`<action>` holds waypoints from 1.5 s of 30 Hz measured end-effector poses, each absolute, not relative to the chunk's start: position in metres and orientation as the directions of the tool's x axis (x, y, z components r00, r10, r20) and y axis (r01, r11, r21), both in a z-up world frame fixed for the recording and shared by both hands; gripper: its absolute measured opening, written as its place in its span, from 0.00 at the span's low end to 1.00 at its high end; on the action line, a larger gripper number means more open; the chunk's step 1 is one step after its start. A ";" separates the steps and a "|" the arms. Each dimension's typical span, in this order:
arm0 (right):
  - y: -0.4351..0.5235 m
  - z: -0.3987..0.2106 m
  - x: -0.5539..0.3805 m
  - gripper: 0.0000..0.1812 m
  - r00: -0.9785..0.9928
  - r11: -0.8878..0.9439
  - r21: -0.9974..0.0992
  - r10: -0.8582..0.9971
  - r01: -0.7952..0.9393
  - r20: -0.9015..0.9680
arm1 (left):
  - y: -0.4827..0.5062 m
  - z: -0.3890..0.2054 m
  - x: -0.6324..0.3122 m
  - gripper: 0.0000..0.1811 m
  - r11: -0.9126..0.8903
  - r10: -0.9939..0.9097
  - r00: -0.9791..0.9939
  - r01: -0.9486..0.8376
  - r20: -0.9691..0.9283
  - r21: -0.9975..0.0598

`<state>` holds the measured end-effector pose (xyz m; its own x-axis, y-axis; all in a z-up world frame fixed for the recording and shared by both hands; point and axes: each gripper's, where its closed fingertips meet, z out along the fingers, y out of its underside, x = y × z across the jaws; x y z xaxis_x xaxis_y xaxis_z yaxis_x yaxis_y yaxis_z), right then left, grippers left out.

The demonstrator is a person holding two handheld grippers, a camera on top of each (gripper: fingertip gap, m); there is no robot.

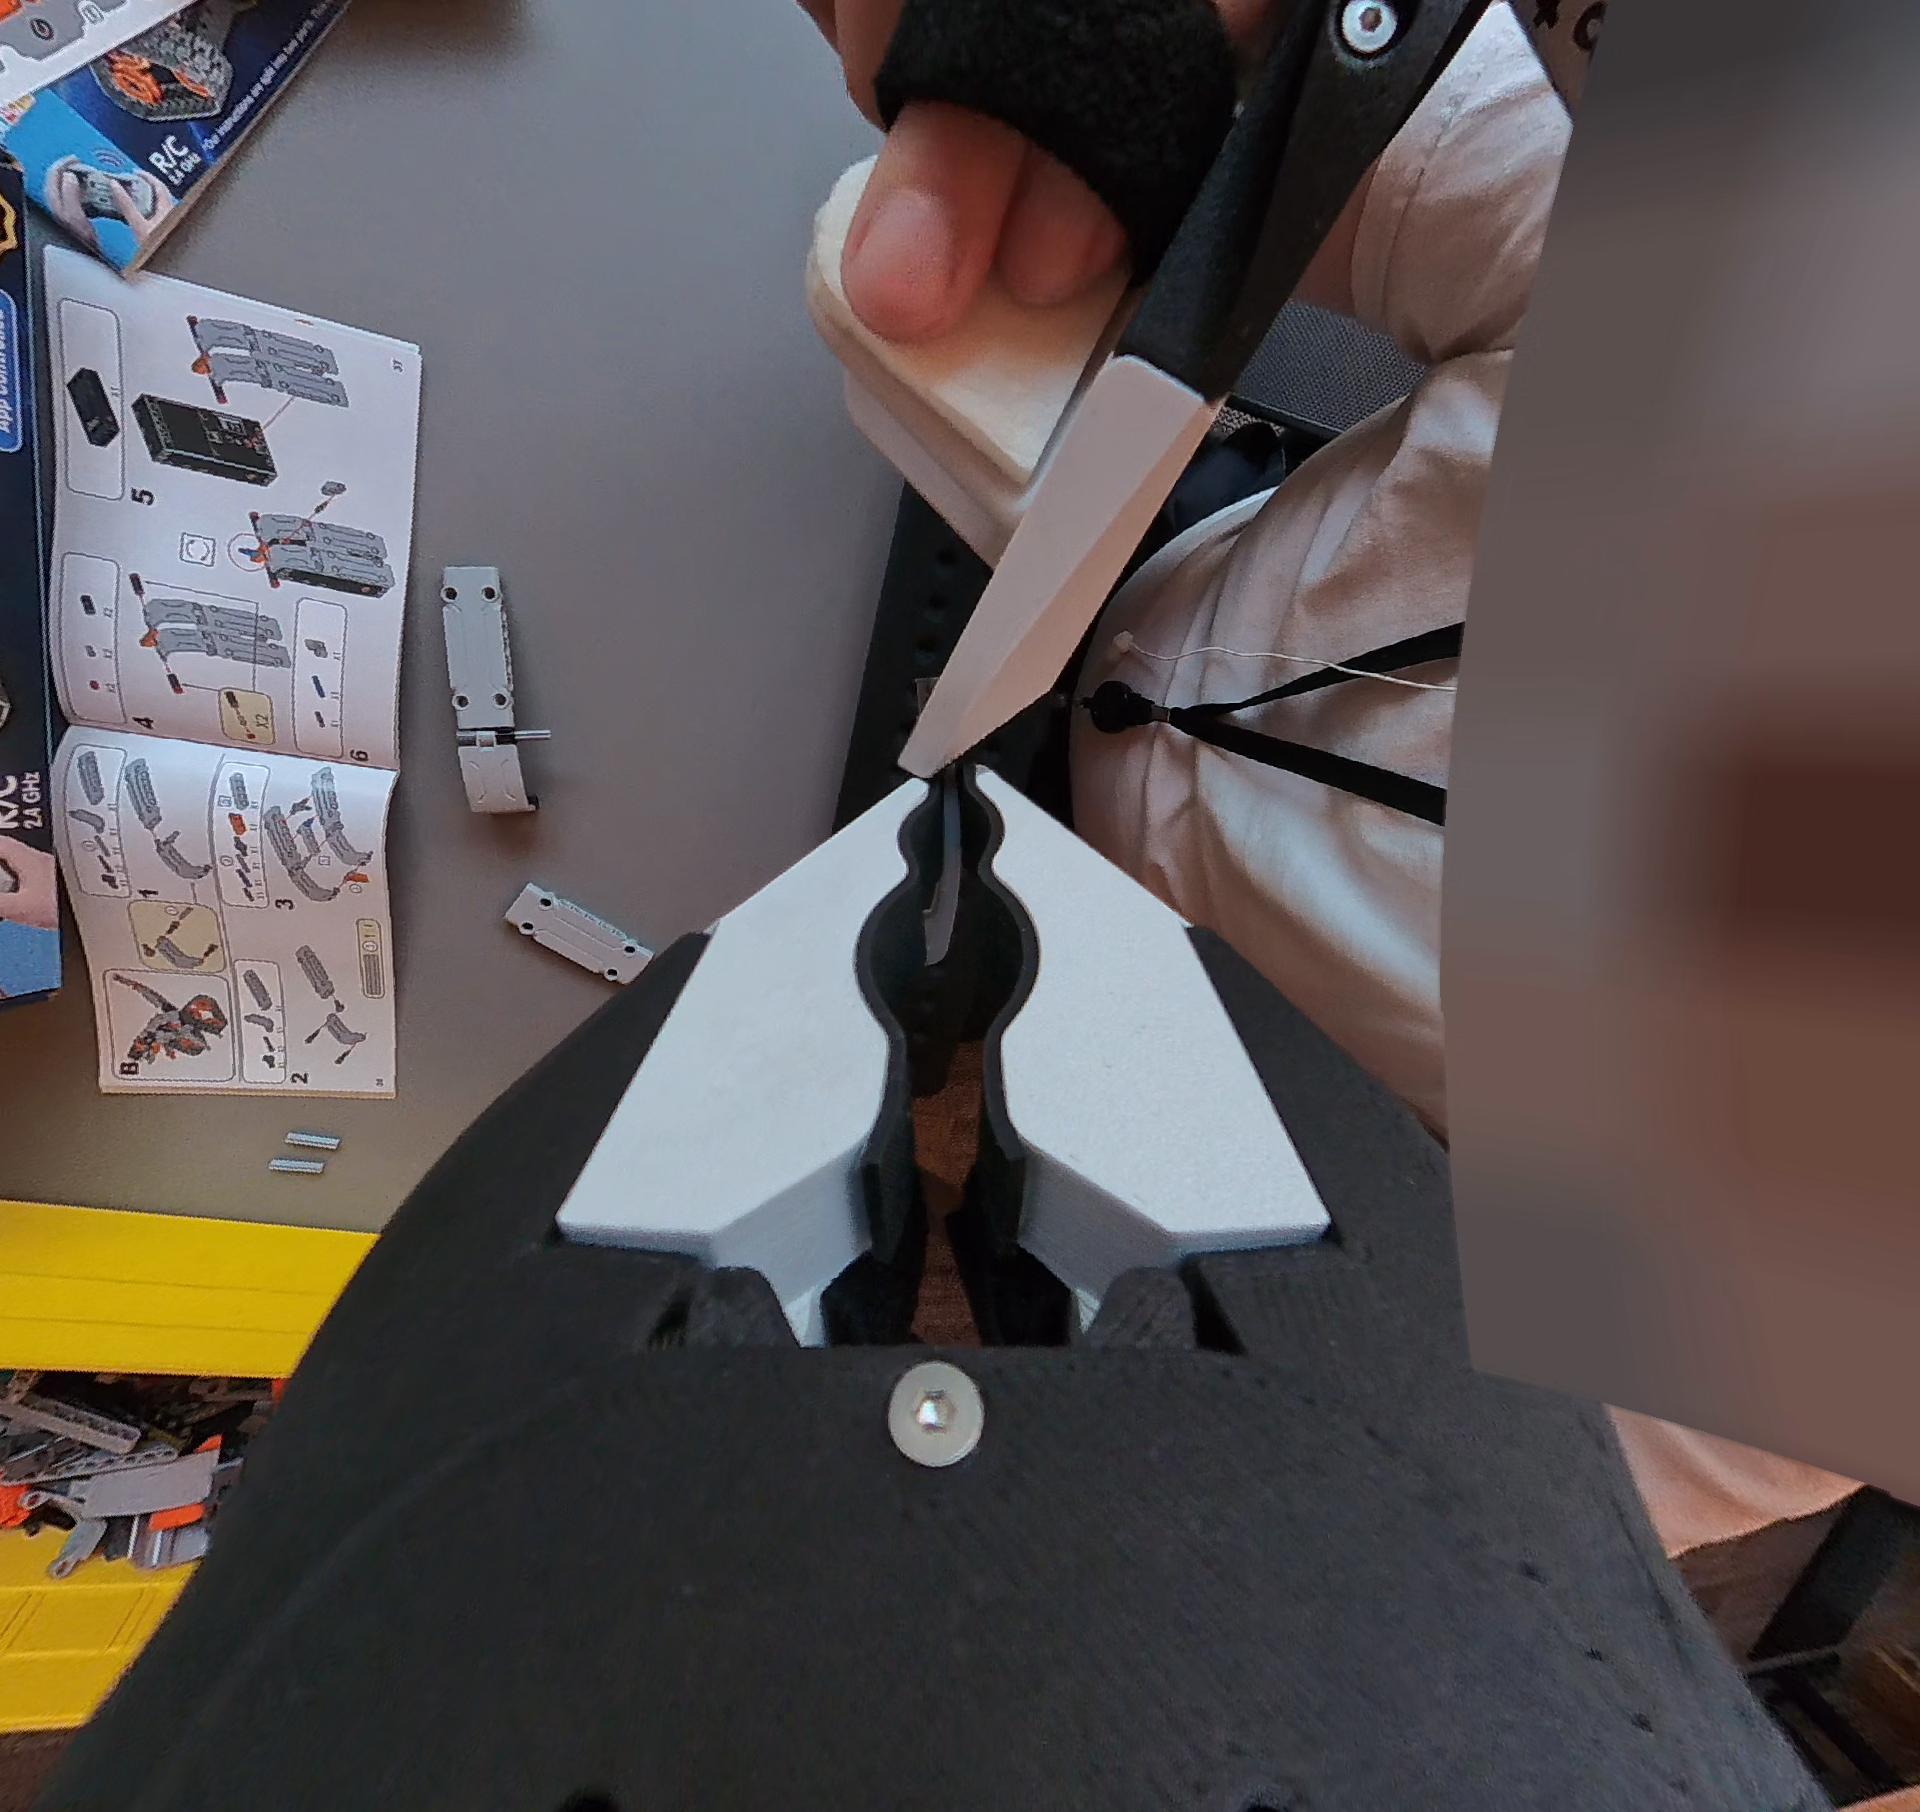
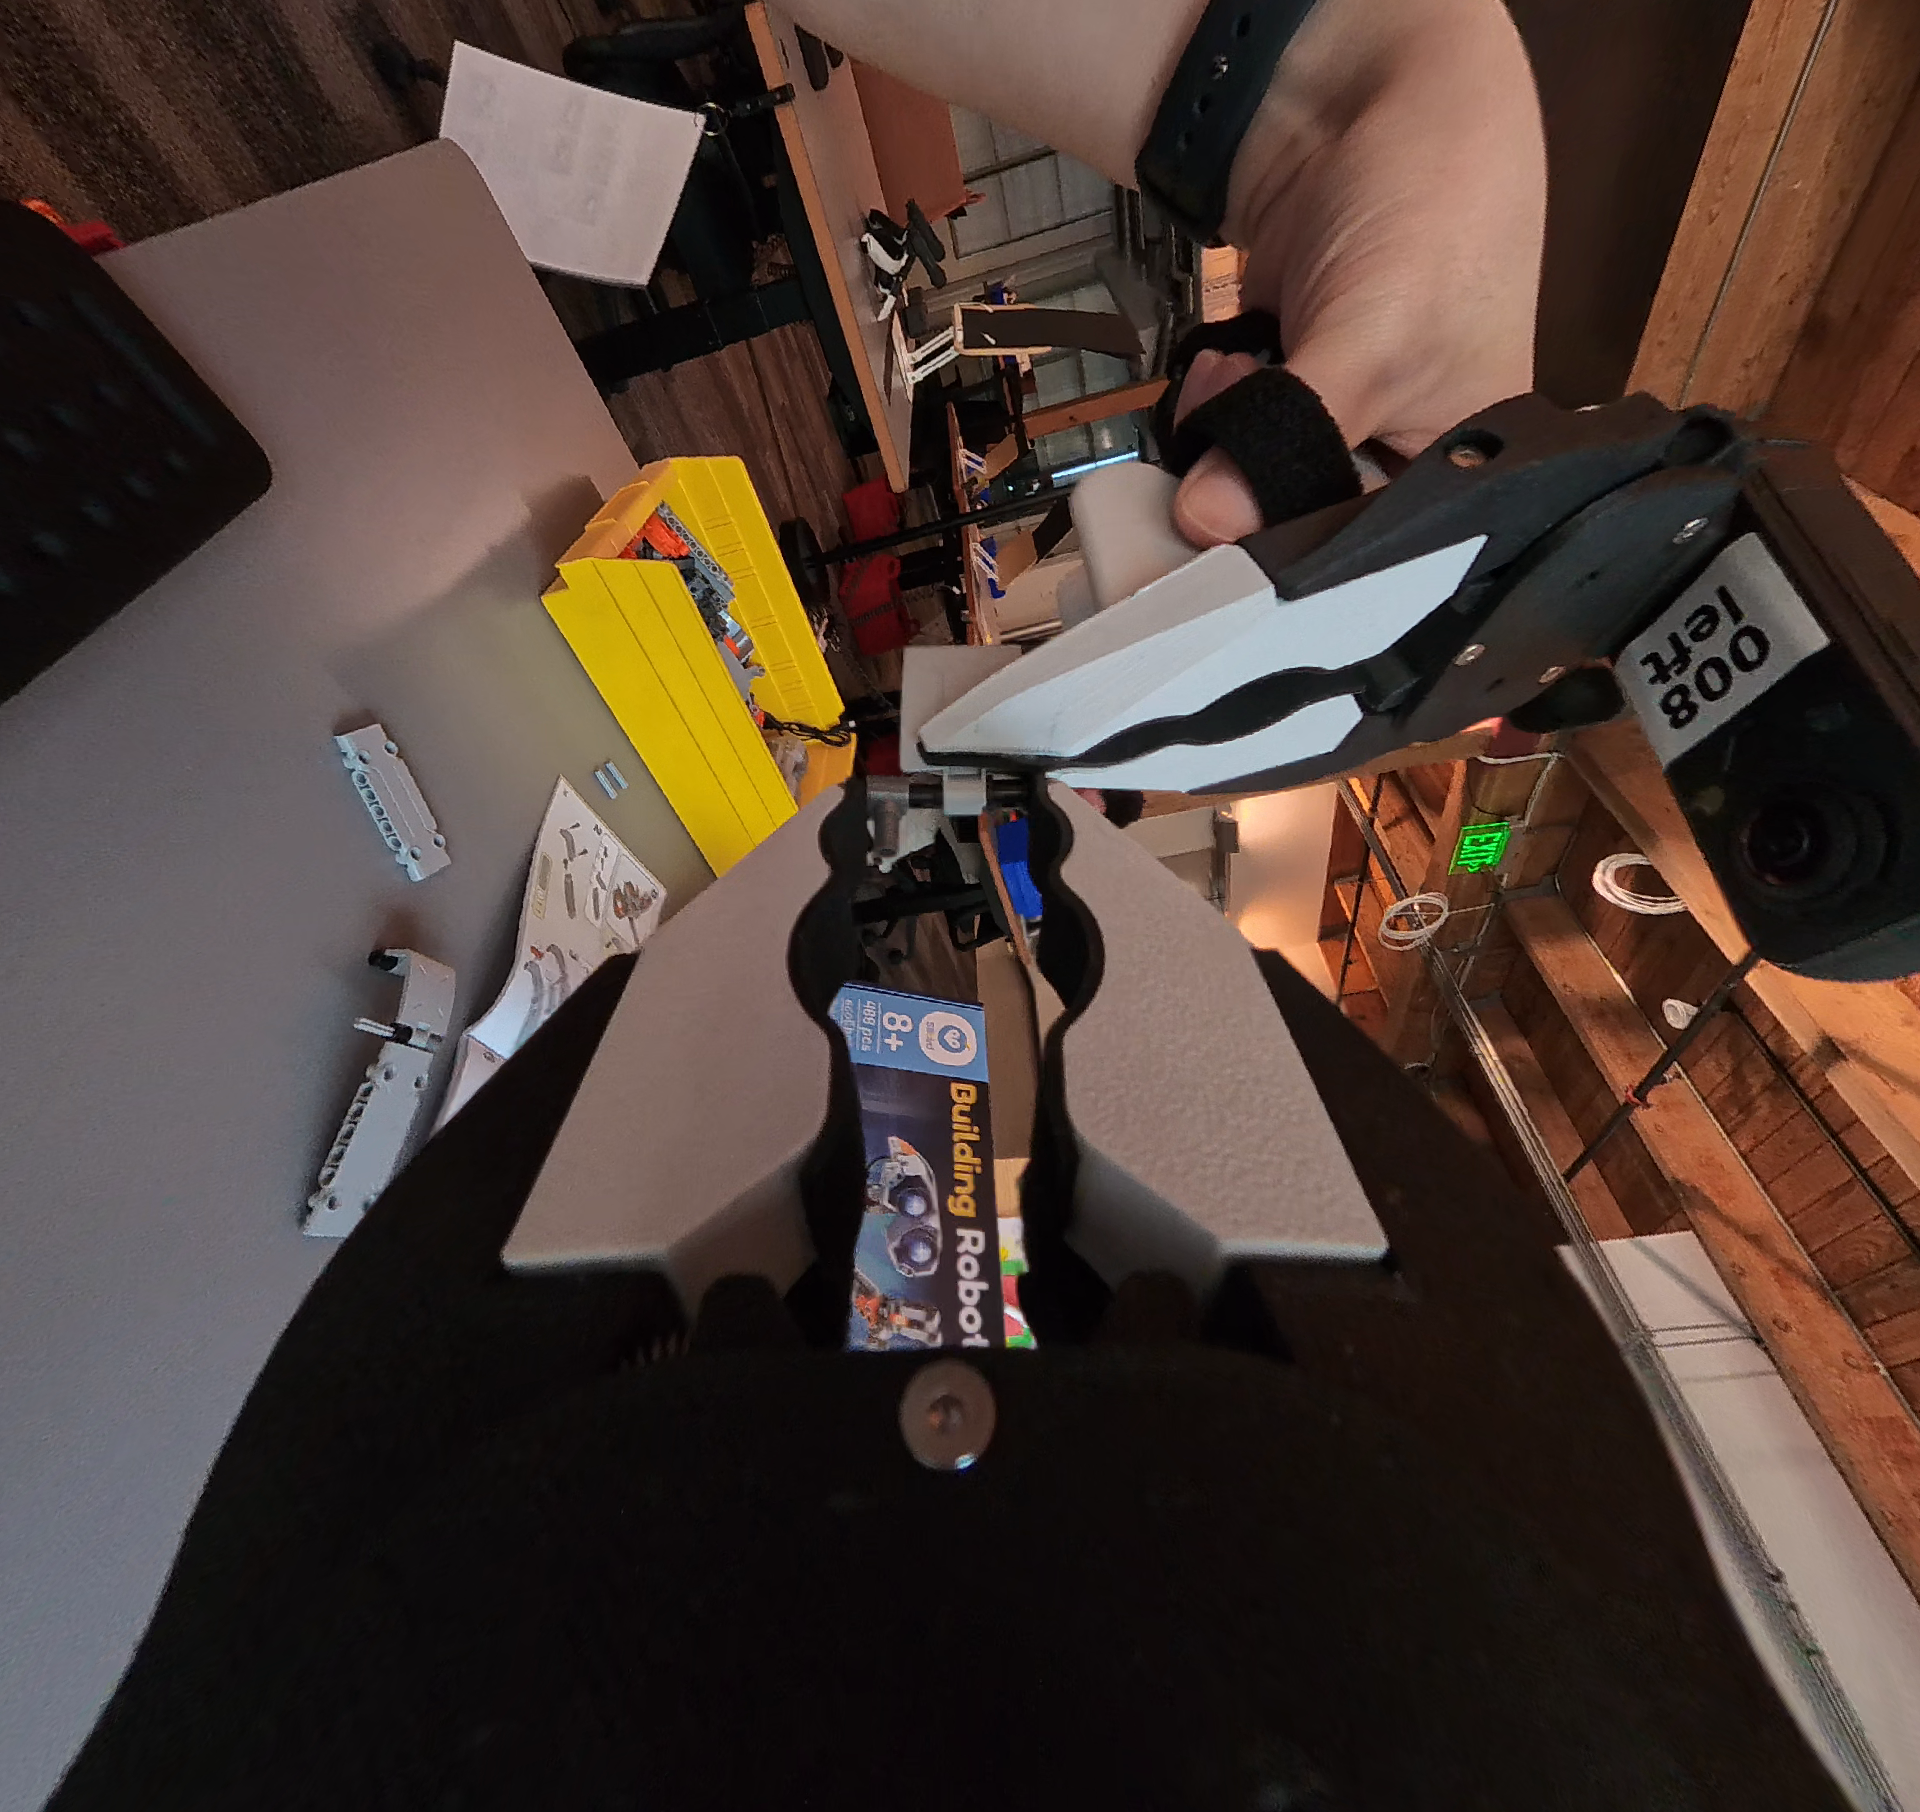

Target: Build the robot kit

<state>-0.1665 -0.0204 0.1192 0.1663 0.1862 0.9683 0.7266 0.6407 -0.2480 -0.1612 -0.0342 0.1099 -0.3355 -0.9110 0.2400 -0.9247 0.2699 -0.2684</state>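
Pinching one small grey piece (image 2: 940,806) together, both tools (image 1: 948,783) (image 2: 940,796) hover beside a parts-filled yellow bin (image 2: 675,661).

- Two grippers are showing: the left gripper (image 1: 948,786) and the right gripper (image 2: 940,796), each with two pale fingers.
- Two hands are gripping them, the right hand (image 1: 987,100) and the left hand (image 2: 1351,287).
- One small grey piece (image 2: 961,791) is sitting between the grippers' tips.
- One open instruction booklet (image 1: 234,682) is lying on the one grey table (image 1: 644,360).
- Two grey toy parts are lying beside it: a long hinged part (image 1: 480,687) and a short flat part (image 1: 579,933).
- Two small grey pins (image 1: 304,1152) are lying side by side.
- One yellow bin (image 2: 675,640) is holding loose pieces, too many to count.
- One printed box (image 2: 925,1170) is showing between the fingers.
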 end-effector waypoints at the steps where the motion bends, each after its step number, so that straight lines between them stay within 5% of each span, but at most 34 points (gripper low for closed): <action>1: -0.021 0.119 -0.167 0.16 0.171 0.640 -0.261 0.200 0.723 0.965 | -0.035 0.110 -0.161 0.00 0.269 -0.910 -0.335 -0.925 0.243 -0.268; 45: -0.033 0.121 -0.172 0.16 0.120 0.682 -0.176 0.128 0.710 0.984 | -0.048 0.112 -0.168 0.00 0.293 -0.888 -0.374 -0.909 0.269 -0.295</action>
<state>-0.1716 -0.0330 0.1214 0.1204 0.1282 0.9844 0.7099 0.6820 -0.1756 -0.1677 -0.0482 0.1123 -0.3735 -0.8876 0.2695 -0.9093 0.2930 -0.2954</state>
